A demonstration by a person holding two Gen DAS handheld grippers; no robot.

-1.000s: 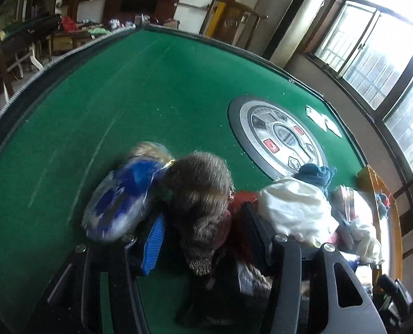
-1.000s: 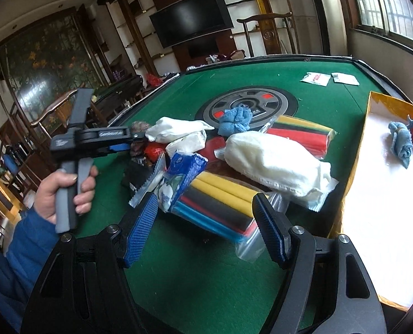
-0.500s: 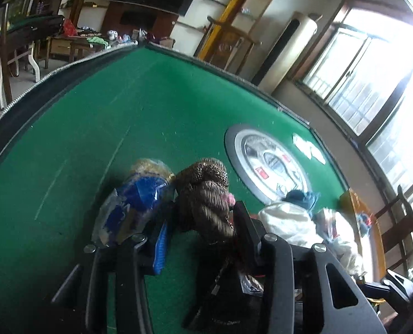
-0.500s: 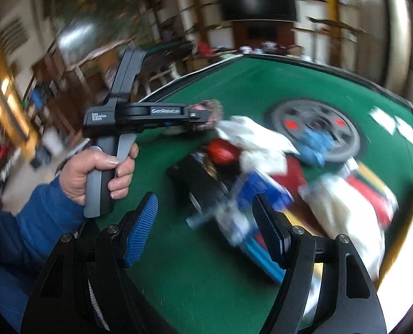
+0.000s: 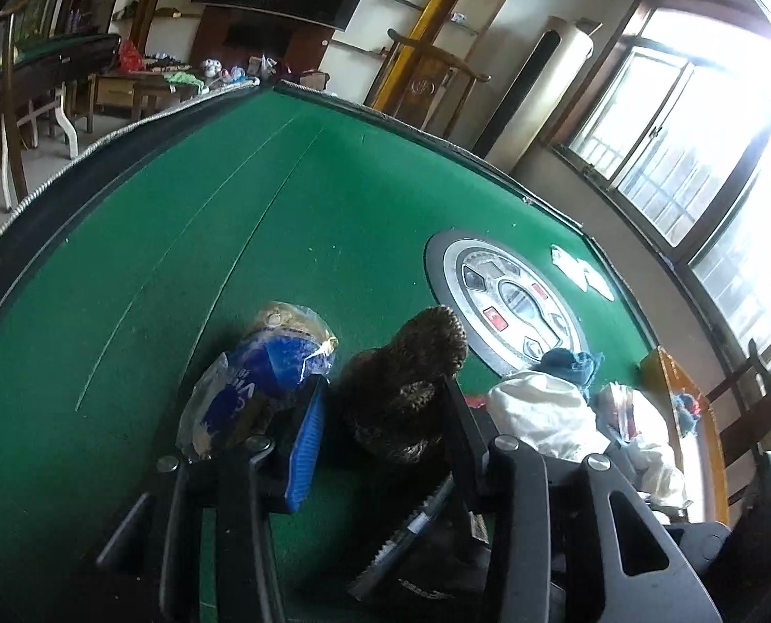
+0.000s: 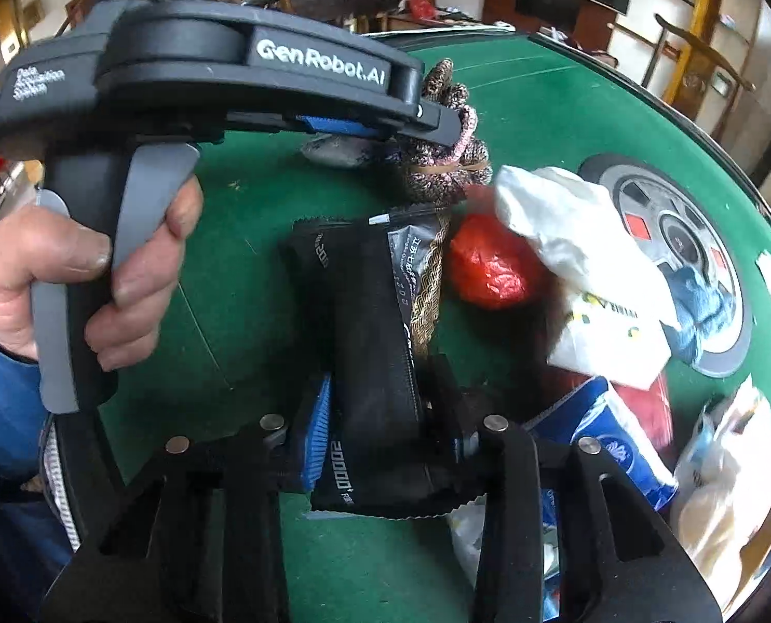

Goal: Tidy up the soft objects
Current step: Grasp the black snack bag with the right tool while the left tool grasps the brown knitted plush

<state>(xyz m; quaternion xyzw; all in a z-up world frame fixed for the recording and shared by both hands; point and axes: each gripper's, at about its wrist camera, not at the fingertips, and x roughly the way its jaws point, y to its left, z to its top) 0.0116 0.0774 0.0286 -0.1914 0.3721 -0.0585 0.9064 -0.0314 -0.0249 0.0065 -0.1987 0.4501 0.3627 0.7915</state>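
My left gripper (image 5: 382, 415) is shut on a brown knitted bundle (image 5: 406, 389), held above the green felt table (image 5: 229, 239). The same bundle shows in the right wrist view (image 6: 447, 156), pinched at the tip of the left gripper (image 6: 437, 119). My right gripper (image 6: 380, 415) is shut on a black foil pack (image 6: 369, 342). A blue and clear plastic bag (image 5: 260, 374) lies left of the bundle. A white cloth (image 5: 541, 410), a blue cloth (image 5: 572, 363), a red bag (image 6: 489, 265) and a white bag (image 6: 593, 280) lie in a pile to the right.
A round grey control panel (image 5: 510, 301) sits in the table's middle. White cards (image 5: 582, 270) lie beyond it. An orange-edged tray (image 5: 686, 415) stands at the right. Blue tissue packs (image 6: 608, 441) lie near my right gripper. Chairs and shelves stand around the table.
My left gripper has lifted the knitted bundle higher. My right gripper has swung left and closed on the black foil pack, having been open and empty before.
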